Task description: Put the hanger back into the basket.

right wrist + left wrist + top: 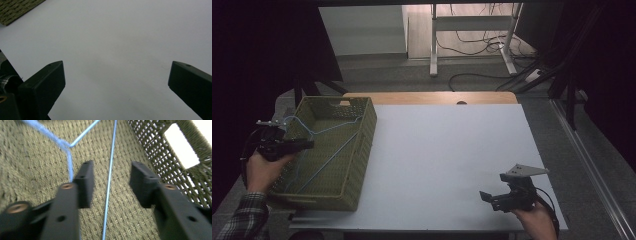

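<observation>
My left tool (111, 182) inside green basket (357, 150), jaws apart, gripping nothing. Blue wire hanger (109, 182) lies in basket, one thin wire running btwn jaws, no pad touching it. Risk: wire thin + slippy, could slide off pads or hook snag on basket weave when lifted. Left hand (259, 170) low at basket's left wall, tool pointing in. Right tool (492, 197) wide open, resting near counter (452, 150) front edge.

Grey floor (377, 75), tangled cables (477, 47)

A lab: black curtains (257, 50), white-topped table (452, 160), floor cables (477, 47).
</observation>
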Motion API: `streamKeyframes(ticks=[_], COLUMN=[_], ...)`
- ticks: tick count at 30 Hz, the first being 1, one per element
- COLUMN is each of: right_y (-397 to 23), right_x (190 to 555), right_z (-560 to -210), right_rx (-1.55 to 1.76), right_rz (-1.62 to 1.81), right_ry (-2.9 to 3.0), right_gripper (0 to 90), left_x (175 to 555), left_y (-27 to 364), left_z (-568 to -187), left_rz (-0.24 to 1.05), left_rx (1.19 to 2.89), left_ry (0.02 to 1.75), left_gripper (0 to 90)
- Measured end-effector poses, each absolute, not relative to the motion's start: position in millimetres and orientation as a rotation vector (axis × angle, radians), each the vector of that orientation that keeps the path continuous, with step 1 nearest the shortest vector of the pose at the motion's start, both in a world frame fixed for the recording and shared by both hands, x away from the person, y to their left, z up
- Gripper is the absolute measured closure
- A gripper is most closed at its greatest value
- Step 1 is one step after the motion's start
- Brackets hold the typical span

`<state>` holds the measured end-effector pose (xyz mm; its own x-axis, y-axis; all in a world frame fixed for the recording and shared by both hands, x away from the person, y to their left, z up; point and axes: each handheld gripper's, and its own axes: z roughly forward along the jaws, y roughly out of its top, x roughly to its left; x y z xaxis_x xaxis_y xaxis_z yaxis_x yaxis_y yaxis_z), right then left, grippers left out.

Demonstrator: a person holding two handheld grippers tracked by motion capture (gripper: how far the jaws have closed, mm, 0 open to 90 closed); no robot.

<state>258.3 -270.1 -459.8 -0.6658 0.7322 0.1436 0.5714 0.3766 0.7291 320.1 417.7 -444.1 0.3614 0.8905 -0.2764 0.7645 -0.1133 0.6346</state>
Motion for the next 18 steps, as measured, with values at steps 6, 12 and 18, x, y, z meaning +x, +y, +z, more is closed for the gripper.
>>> streamKeyframes(ticks=[6,12,18], right_y=[-269.6,-271.0,-277.8], right_x=[256.4,253.4,251.1], right_z=[-456.5,-451.7,-449.4], right_rx=[1.168,1.168,1.188], right_rz=[1.167,1.176,1.167], right_ry=[2.414,2.399,2.365], right_gripper=[0.6,0.0,0.0], left_x=[300.3,276.7,252.0], left_y=[398.3,366.3,338.9], left_z=[-429.7,-420.0,-418.0], left_rz=[0.241,0.259,0.273], left_rx=[1.865,1.846,1.842], left_ry=[1.280,1.154,1.042], left_gripper=[31.6,15.6,10.8])
